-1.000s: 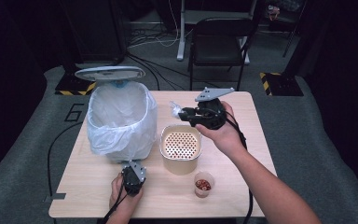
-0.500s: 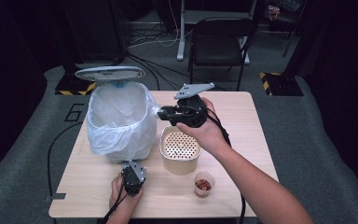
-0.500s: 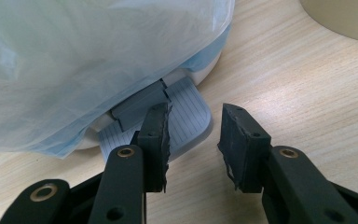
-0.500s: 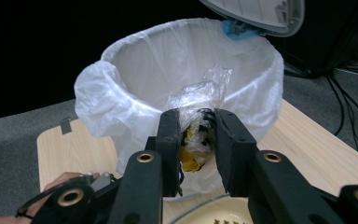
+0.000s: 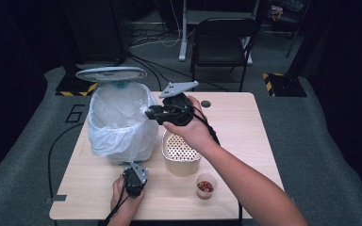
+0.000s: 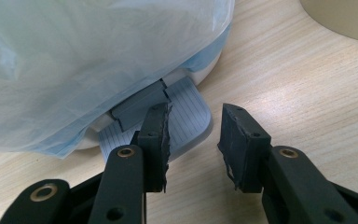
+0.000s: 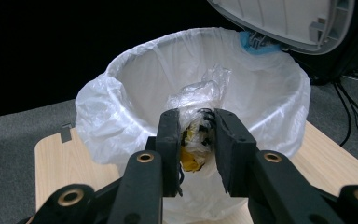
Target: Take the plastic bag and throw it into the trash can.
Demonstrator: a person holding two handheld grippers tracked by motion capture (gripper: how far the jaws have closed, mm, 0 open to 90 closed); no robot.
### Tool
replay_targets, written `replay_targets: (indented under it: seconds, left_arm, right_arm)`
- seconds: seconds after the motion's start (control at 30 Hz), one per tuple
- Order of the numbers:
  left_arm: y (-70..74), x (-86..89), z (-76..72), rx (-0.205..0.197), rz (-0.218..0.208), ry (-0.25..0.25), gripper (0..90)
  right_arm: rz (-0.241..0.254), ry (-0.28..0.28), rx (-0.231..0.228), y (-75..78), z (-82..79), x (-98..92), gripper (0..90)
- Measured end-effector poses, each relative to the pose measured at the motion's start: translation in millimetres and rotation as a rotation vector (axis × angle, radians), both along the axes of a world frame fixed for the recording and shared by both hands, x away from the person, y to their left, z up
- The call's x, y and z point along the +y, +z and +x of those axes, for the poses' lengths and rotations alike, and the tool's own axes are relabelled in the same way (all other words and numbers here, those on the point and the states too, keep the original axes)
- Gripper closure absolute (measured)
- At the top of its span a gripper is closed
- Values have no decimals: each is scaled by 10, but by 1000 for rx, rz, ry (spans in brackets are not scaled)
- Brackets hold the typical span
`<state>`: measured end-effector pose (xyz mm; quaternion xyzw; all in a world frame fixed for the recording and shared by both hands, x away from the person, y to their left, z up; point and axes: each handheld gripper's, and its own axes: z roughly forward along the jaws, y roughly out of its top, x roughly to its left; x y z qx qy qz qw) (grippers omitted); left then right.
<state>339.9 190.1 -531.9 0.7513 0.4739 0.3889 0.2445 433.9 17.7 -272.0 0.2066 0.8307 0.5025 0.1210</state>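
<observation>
Near edge of the worktop (image 5: pixel 245 141): left gripper (image 5: pixel 135 178), jaws empty and apart, presses the bin's pedal (image 6: pixel 186 119). Farther off, right gripper (image 7: pixel 196 140) clamps a crumpled wrapper (image 7: pixel 196 121) (plastic, yellow inside), just short of the open bin (image 7: pixel 205 60).

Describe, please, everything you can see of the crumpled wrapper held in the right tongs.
The crumpled wrapper is thin clear plastic film, wrinkled and bunched, with yellow and dark patches showing inside it. The right tongs are shut on its lower part, both pads pressing it, and its loose top stands above them. It hangs before the open mouth of the lined bin.
</observation>
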Motion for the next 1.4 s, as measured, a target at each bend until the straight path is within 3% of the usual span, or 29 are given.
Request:
replay_targets:
  seconds: [0.07, 0.1, 0.17, 0.2, 0.3, 0.33, 0.37, 0.7, 1.1, 1.17, 1.23, 1.27, 1.4]
  left_arm:
    - [-26, -10, 8, -38, 6, 16, 623]
    - [0, 1, 0, 1, 1, -1, 623]
    - [-25, -8, 11, -39, 7, 11, 622]
    - [0, 1, 0, 0, 1, 0, 623]
    - [2, 2, 2, -2, 4, -4, 623]
    - [-28, -6, 17, -47, 8, 3, 623]
    - [0, 1, 0, 0, 1, -1, 623]
    - [-5, 7, 8, -16, 8, -14, 623]
    - [-2, 10, 7, -10, 8, -18, 624]
    - [-2, 10, 8, -10, 8, -18, 624]
    - [-2, 10, 7, -10, 7, -18, 623]
    - [-2, 10, 7, -9, 7, -18, 624]
    - [-2, 10, 8, -10, 8, -18, 623]
  right_arm:
    - [-5, 0, 1, -2, 22, 56, 722]
    - [-5, 0, -5, -4, 36, 85, 722]
    - [-6, 1, -5, -4, 68, 144, 722]
    - [-6, 1, -5, -6, 82, 171, 722]
    - [-20, 6, -10, -13, 126, 256, 721]
    - [-23, 7, -15, -15, 138, 276, 721]
    - [-24, 7, -14, -18, 152, 304, 721]
    - [-34, 5, -11, -63, 252, 565, 719]
    - [-30, -3, -21, -106, 295, 680, 715]
    - [-27, -4, -28, -115, 290, 690, 694]
    - [-18, -9, -30, -135, 292, 703, 575]
    - [-18, -15, -29, -140, 292, 705, 556]
    - [-25, -13, -34, -150, 274, 699, 550]
